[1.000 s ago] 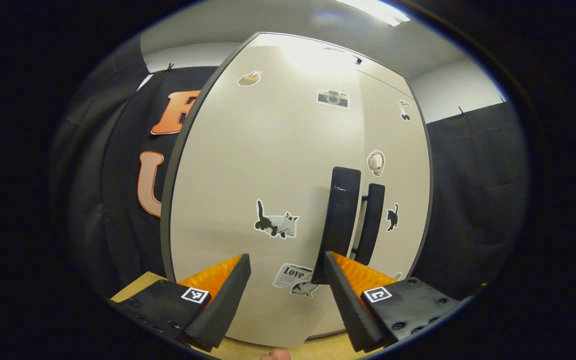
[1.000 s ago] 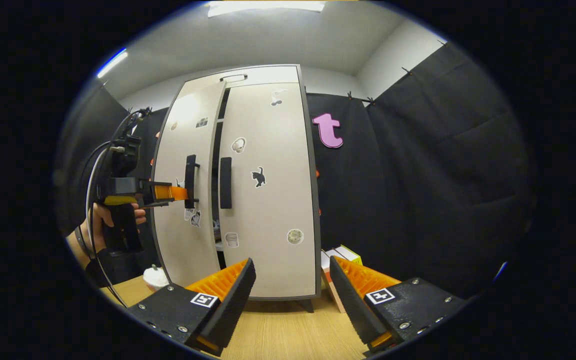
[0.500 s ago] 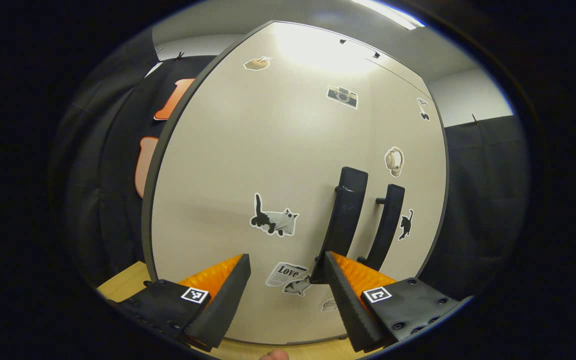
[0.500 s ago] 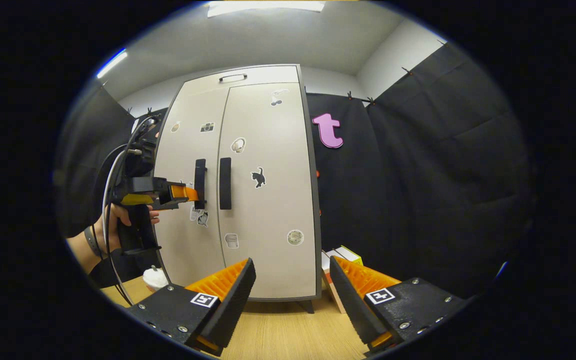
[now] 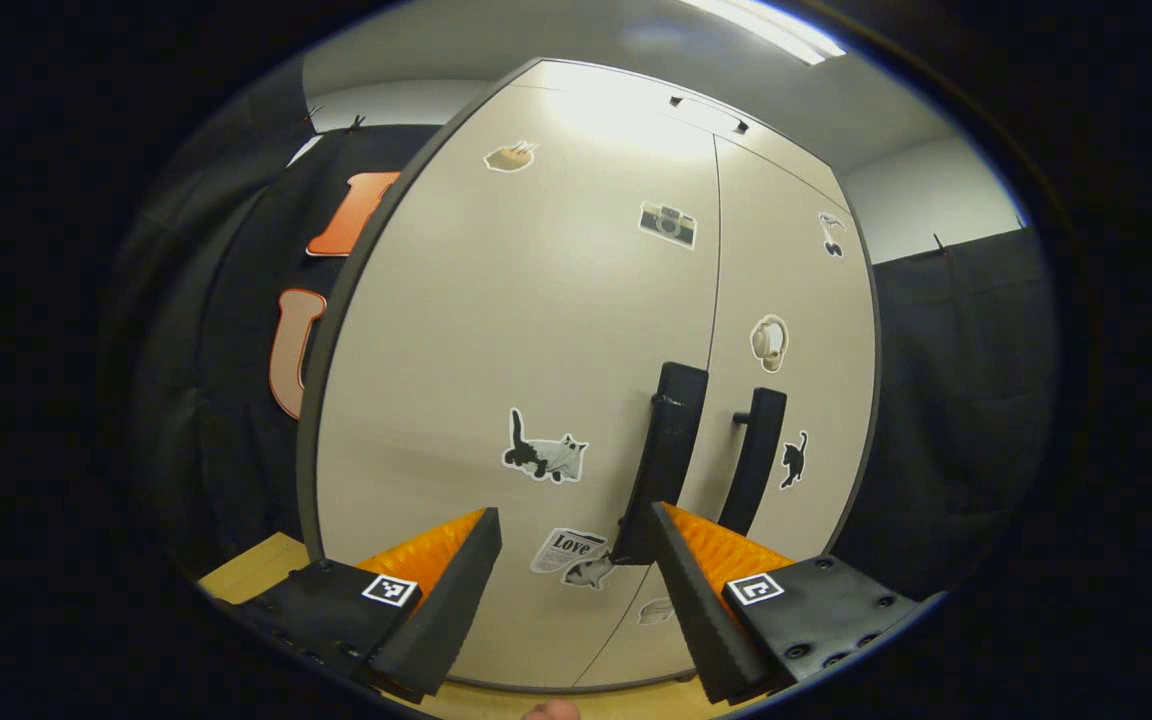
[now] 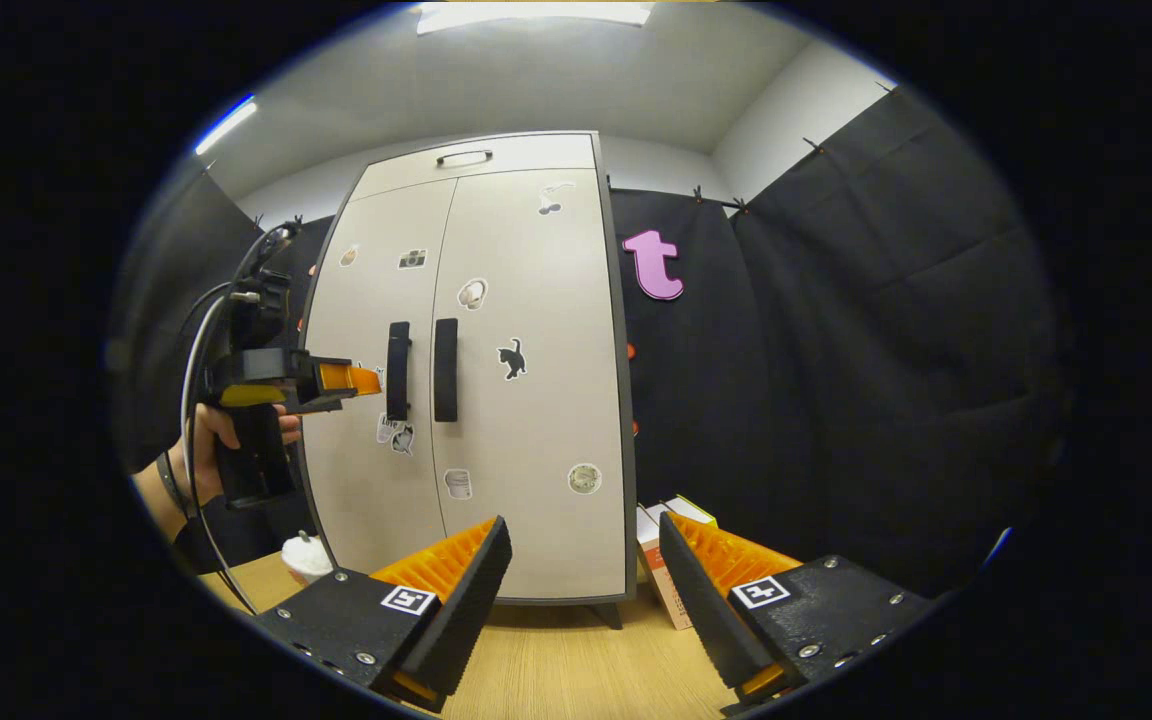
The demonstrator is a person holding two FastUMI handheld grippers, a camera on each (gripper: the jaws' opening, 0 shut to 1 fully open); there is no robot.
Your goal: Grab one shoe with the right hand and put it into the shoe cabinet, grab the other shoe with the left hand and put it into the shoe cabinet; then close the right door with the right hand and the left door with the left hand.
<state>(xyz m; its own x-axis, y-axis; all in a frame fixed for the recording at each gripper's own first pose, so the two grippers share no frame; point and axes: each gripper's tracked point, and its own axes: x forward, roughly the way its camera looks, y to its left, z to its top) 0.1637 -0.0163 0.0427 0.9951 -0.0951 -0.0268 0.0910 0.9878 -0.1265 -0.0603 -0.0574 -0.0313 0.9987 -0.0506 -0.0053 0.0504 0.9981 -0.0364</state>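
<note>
The pale shoe cabinet (image 6: 526,400) stands upright with both doors shut flush, stickers scattered on them. Its left door (image 5: 526,330) looms close in the left gripper view, with the two black vertical handles (image 5: 666,460) side by side near the seam. My left gripper (image 5: 576,570) is open and holds nothing, just short of the left handle. In the right gripper view that left gripper (image 6: 346,380) is held by a hand, a little left of the handles (image 6: 398,370). My right gripper (image 6: 586,580) is open and empty, farther back from the cabinet.
The cabinet rests on a wooden tabletop (image 6: 556,670). A small box (image 6: 661,560) leans beside the cabinet's right foot. A white cup-like thing (image 6: 304,558) sits at its left foot. Black cloth walls surround the booth.
The left door swung from ajar to fully shut, closing the dark gap. The left gripper then drew back a little from the handle. The right gripper stayed nearly still.
</note>
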